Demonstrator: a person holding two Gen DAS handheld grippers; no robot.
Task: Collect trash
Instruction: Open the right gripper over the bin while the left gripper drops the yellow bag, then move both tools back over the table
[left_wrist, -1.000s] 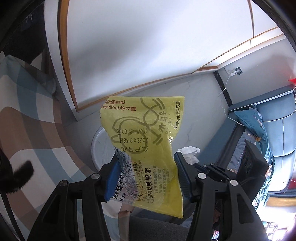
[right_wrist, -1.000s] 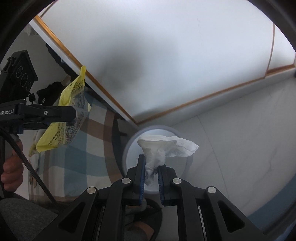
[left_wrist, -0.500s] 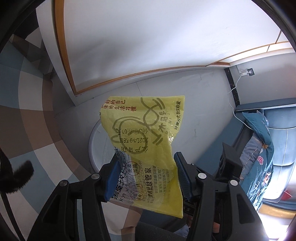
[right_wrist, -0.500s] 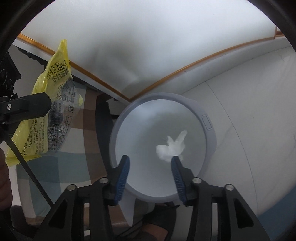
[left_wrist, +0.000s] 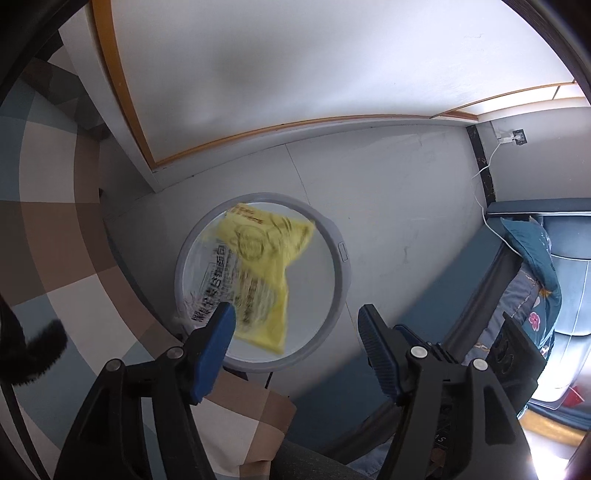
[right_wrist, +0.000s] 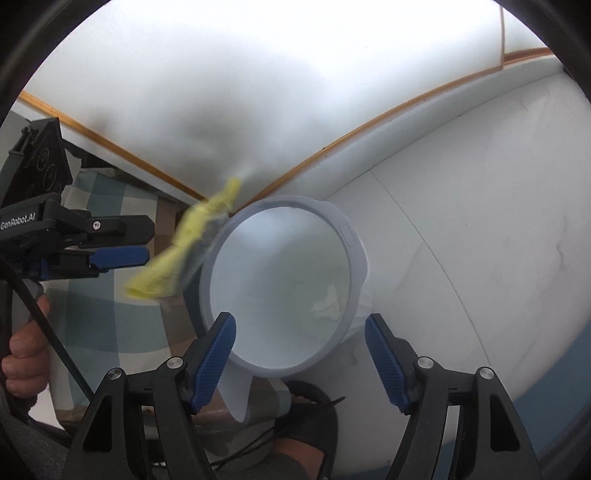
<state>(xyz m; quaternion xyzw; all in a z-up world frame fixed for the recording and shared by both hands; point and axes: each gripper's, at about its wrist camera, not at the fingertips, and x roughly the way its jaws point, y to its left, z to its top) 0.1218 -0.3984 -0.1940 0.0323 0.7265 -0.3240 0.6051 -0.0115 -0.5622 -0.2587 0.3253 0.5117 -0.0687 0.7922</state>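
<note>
a: the left tool (left_wrist: 295, 325) was recorded with its blue pads (left_wrist: 216, 350) spread wide, nothing pinched between them.

b: and the yellow wrapper (left_wrist: 258, 273)?

a: it was seen motion-blurred and free of the tool, above the mouth of the round grey bin (left_wrist: 341, 254) in the left wrist view. in the right wrist view the same wrapper (right_wrist: 184, 243) was noted in the air just beside the bin's left rim (right_wrist: 347, 229); contact with the rim could not be judged.

b: the right tool (right_wrist: 301, 354)?

a: spread as well, empty, held over the near edge of the bin. a crumpled white tissue (right_wrist: 328, 302) was observed lying inside, on the bin's right side.

b: surroundings?

a: the bin was found on a pale tiled floor (left_wrist: 388, 206), next to a checked rug (left_wrist: 55, 229) and a white wall (right_wrist: 295, 92).
</note>
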